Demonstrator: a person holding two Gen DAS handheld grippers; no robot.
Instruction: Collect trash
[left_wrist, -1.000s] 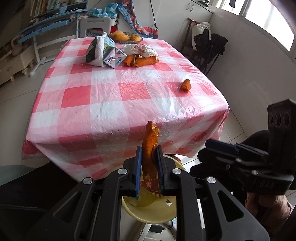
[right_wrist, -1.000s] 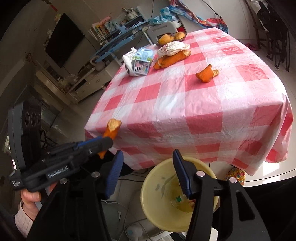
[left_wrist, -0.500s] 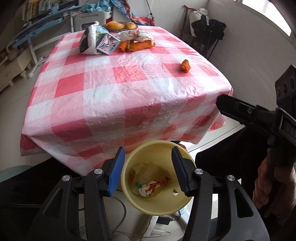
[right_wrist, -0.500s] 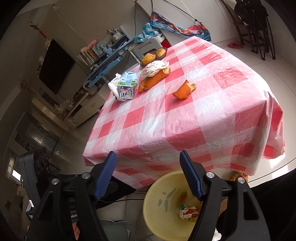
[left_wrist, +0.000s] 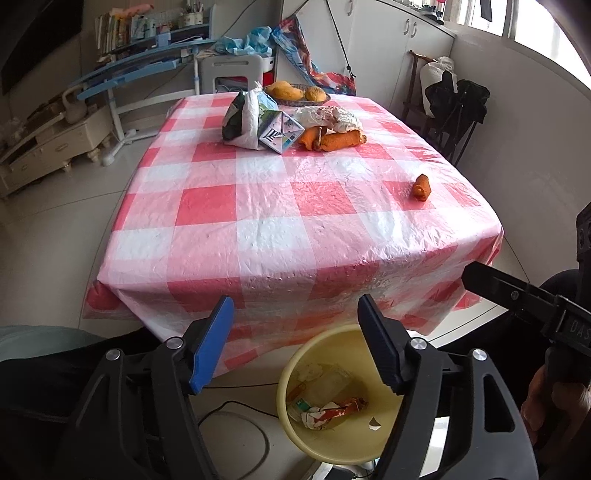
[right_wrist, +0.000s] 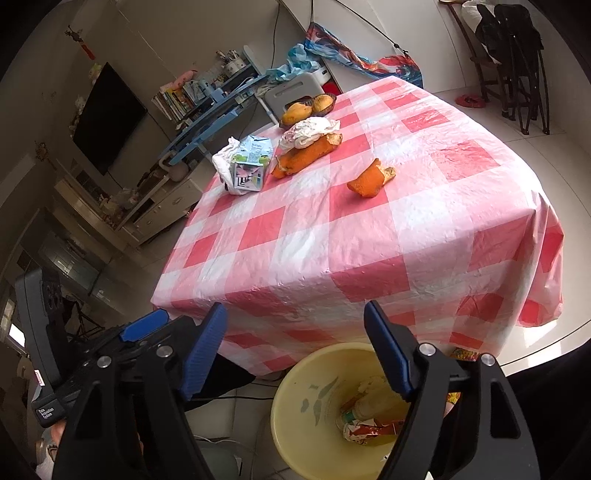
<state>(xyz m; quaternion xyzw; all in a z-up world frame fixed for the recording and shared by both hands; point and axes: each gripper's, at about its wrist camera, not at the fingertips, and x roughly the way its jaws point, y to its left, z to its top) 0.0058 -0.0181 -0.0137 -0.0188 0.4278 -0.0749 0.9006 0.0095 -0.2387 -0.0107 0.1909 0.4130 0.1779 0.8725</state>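
A yellow trash bin (left_wrist: 291, 380) stands on the floor below the table's near edge, with wrappers inside; it also shows in the right wrist view (right_wrist: 295, 406). My left gripper (left_wrist: 295, 339) is open and empty above the bin. My right gripper (right_wrist: 295, 350) is open and empty, also over the bin. On the red-checked table (left_wrist: 295, 221) lie a lone orange peel (left_wrist: 421, 187) (right_wrist: 370, 179), a carton (left_wrist: 280, 133) (right_wrist: 249, 170), a white bag (left_wrist: 242, 118), crumpled paper (left_wrist: 328, 116) and orange peels (left_wrist: 332, 140) (right_wrist: 306, 155).
A bowl of fruit (left_wrist: 295, 92) sits at the table's far edge. A white chair (left_wrist: 229, 74) and blue desk (left_wrist: 140, 70) stand behind it. A dark folding chair (left_wrist: 458, 110) is at the right wall. A cable (left_wrist: 243, 417) lies on the floor by the bin.
My left gripper held an orange peel a second ago; it opened and the peel is gone from it. Both grippers have since risen and pulled back from the bin.
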